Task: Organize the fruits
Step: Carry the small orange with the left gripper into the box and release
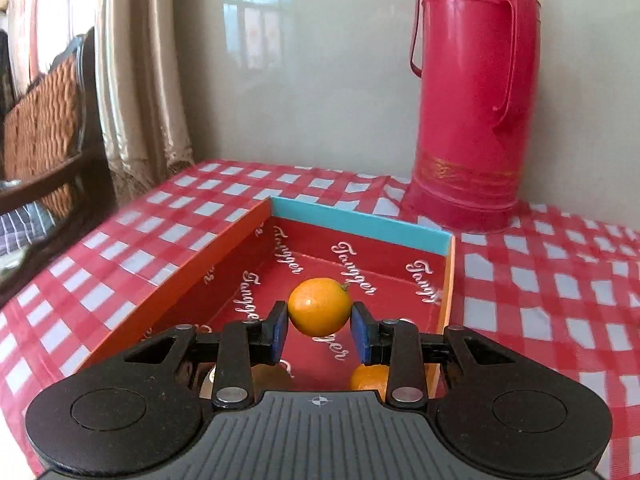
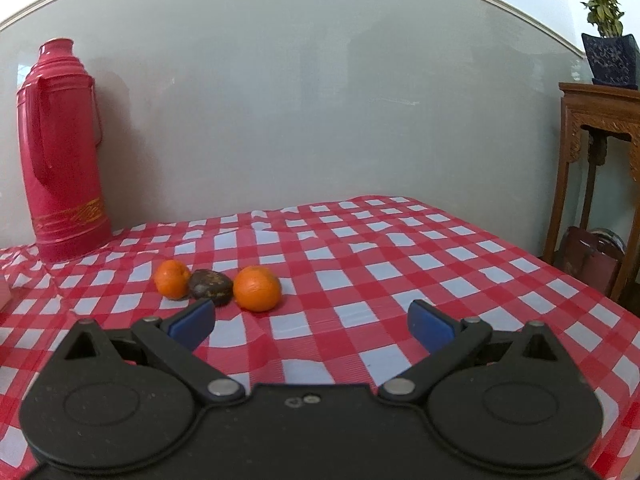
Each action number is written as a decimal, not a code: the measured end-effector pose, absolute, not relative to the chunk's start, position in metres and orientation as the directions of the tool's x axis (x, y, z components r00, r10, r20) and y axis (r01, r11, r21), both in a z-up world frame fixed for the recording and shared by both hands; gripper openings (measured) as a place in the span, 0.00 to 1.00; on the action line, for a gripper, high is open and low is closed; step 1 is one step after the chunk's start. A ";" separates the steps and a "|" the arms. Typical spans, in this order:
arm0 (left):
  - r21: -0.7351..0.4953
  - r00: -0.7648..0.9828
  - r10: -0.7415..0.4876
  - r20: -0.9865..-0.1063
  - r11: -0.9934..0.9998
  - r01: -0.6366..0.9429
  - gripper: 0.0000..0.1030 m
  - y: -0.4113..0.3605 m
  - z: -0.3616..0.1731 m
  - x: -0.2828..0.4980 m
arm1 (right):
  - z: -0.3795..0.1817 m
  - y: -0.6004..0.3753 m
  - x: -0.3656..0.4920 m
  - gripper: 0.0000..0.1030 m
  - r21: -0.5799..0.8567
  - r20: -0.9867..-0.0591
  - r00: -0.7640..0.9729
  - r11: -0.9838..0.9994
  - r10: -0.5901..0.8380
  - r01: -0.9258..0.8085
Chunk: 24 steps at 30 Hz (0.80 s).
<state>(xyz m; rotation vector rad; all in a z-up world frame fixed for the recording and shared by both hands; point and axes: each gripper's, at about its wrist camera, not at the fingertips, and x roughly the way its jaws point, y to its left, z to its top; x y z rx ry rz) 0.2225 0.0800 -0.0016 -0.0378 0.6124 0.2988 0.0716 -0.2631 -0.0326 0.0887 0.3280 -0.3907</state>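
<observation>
Orange citrus point(image 1: 319, 306), small, round, light, thin-skinned: clamped across its middle by left gripper point(image 1: 319, 330) over red box point(image 1: 362, 222). Right gripper point(image 2: 311, 324) spread wide, empty. Likely bruised if squeezed hard.

The tablecloth point(image 2: 360, 264) is looking like a thin, glossy plastic sheet, wrinkling in soft creases. The thermos point(image 1: 476, 92) is showing shiny moulded plastic with gilt banding near its base. The box point(image 1: 180, 280) is looking like smooth printed cardboard, its inner floor catching a slight sheen. The held orange point(image 1: 319, 306) is gleaming with a smooth, waxy peel, while the two oranges point(image 2: 257, 288) on the cloth are showing a duller, dimpled skin, and the dark fruit point(image 2: 211, 287) between them is looking rough and matt. The left gripper point(image 1: 319, 330) is showing matt black plastic arms, bright metal rivets and blue rubbery pads point(image 1: 280, 330). The side table point(image 2: 596, 120) is showing carved, varnished wood.
</observation>
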 end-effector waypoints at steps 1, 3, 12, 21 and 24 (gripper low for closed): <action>0.070 0.768 0.281 -0.576 0.953 -0.296 0.34 0.080 -0.002 0.224 | -0.033 -0.262 0.072 0.95 0.020 -0.332 0.873 0.923 -0.357 0.385; 0.064 0.748 0.285 -0.599 0.949 -0.310 0.34 0.083 -0.004 0.226 | -0.033 -0.259 0.074 0.95 0.012 -0.333 0.874 0.925 -0.355 0.381; 0.039 0.766 0.322 -0.556 0.931 -0.363 0.87 0.087 0.001 0.196 | -0.034 -0.252 0.077 0.95 -0.002 -0.335 0.880 0.934 -0.336 0.356; 0.045 0.819 0.377 -0.433 0.916 -0.398 0.97 0.095 0.014 0.131 | -0.031 -0.247 0.078 0.95 -0.001 -0.331 0.893 0.947 -0.305 0.322; 0.053 0.824 0.402 -0.399 0.907 -0.417 0.97 0.098 0.010 0.110 | -0.031 -0.243 0.081 0.95 -0.006 -0.333 0.896 0.951 -0.293 0.309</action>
